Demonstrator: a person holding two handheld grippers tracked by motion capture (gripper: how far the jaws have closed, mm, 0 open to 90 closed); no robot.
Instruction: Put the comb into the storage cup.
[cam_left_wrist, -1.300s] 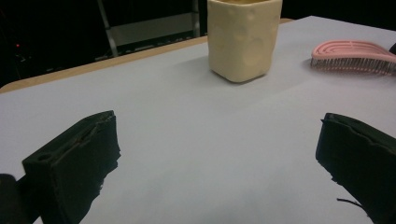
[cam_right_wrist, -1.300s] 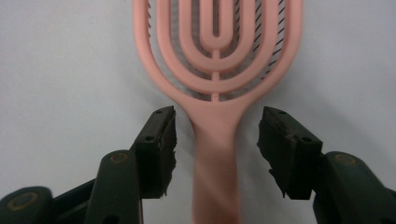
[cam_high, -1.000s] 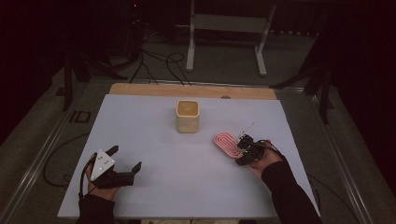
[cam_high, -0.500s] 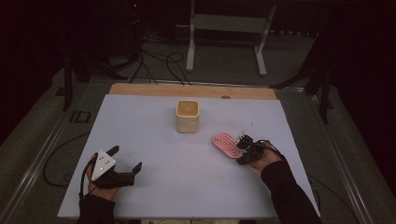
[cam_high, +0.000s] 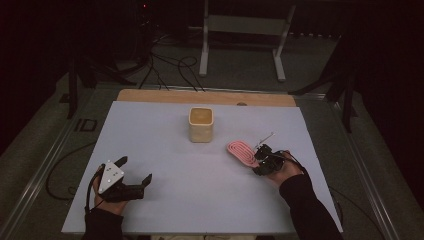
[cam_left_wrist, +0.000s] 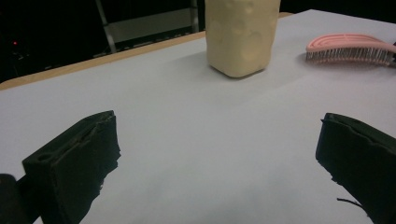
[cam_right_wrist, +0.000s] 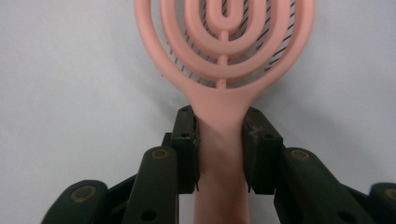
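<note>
A pink hairbrush lies bristles down on the white table, right of centre. My right gripper is shut on its handle; in the right gripper view the jaws press both sides of the brush just below its looped head, at my right gripper. A cream square cup stands upright at the table's middle back. My left gripper rests open at the front left with nothing between its jaws. In the left gripper view, my left gripper faces the cup and the brush farther off.
A strip of bare wood runs along the table's far edge. Beyond it, on the dark floor, stand a metal frame and loose cables. Open white surface stretches between the two grippers.
</note>
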